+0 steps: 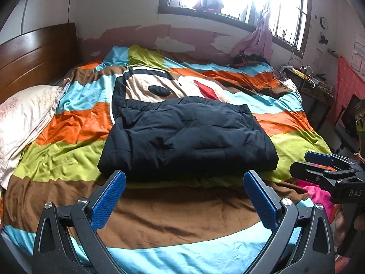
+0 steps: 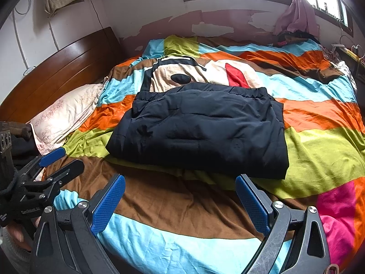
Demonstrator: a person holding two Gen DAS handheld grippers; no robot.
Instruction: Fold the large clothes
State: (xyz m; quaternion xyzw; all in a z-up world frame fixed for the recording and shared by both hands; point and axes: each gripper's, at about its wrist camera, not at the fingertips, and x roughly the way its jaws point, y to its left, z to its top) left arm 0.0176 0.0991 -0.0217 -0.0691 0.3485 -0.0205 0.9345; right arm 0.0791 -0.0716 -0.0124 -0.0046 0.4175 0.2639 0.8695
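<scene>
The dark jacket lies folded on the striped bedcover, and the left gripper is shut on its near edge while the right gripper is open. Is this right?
Not quite. The left gripper is not shut on the dark jacket: the left wrist view shows its jaws wide apart, short of the near edge and holding nothing. The rest stands: the jacket lies folded on the striped bedcover, and the right gripper is open.

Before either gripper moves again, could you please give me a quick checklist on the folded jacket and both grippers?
1. Dark jacket folded into a compact bundle: ok.
2. Jacket lies wholly on the striped bedspread, away from the pillow: ok.
3. Left gripper open, empty, short of the jacket's near edge: ok.
4. Right gripper open and empty: ok.
5. Sleeves tucked inside the bundle: cannot tell.
6. Edges aligned: not ok, a lower layer sticks out along the right side.
</scene>
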